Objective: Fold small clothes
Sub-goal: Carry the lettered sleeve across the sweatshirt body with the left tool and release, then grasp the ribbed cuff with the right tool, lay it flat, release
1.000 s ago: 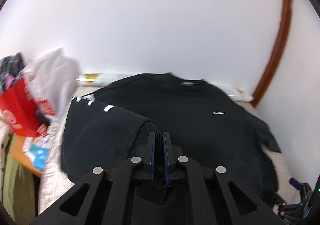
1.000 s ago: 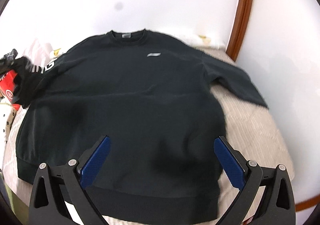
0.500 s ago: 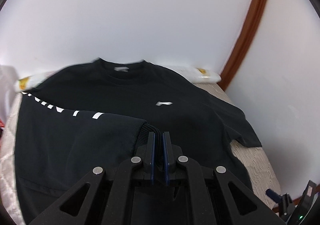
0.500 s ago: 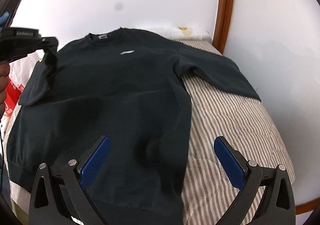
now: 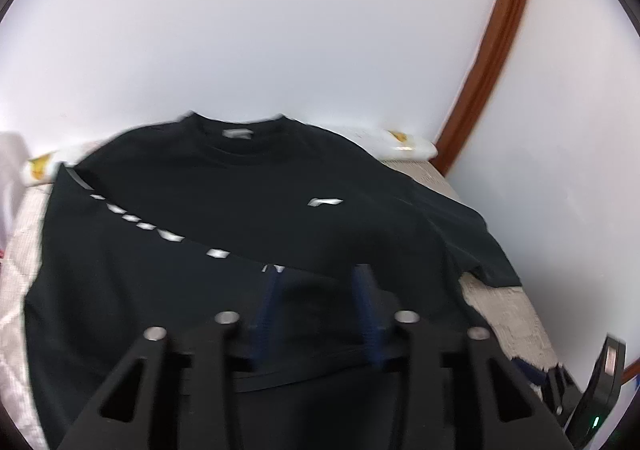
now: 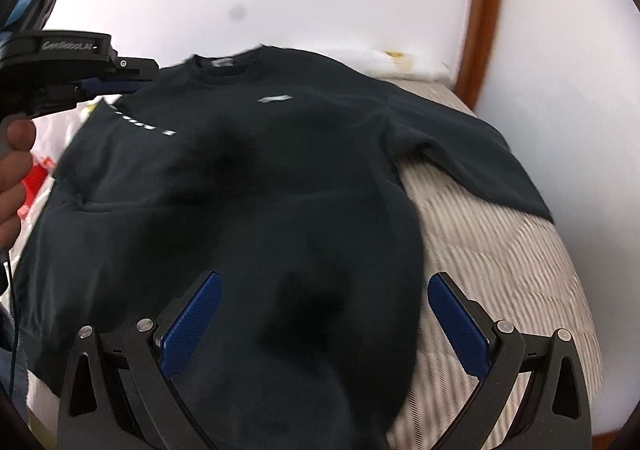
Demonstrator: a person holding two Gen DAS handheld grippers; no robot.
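Observation:
A black sweatshirt [image 5: 280,186] lies face up on the bed, collar toward the wall. Its left sleeve [image 5: 160,234], marked with white lettering, is folded slantwise across the chest. My left gripper [image 5: 318,274] hovers over the sleeve's cuff end; its jaws are opening and stand apart, the pads clear of the cloth, which lies below and between them. The right wrist view shows that same left gripper [image 6: 132,84] at the upper left, held by a hand [image 6: 12,162]. My right gripper [image 6: 320,286] stands wide open above the sweatshirt's [image 6: 280,170] lower body, holding nothing. The right sleeve [image 6: 472,154] lies spread out flat.
A striped beige bed cover [image 6: 500,250] shows to the right of the garment. A white pillow [image 5: 400,142] lies at the wall. Brown wooden trim [image 5: 492,62] runs up the white wall. A red bag [image 6: 36,178] sits off the bed's left side.
The left gripper carried the sleeve cuff rightward across the chest, then its jaws parted and let the cuff go. The right gripper drifted a little and stayed open.

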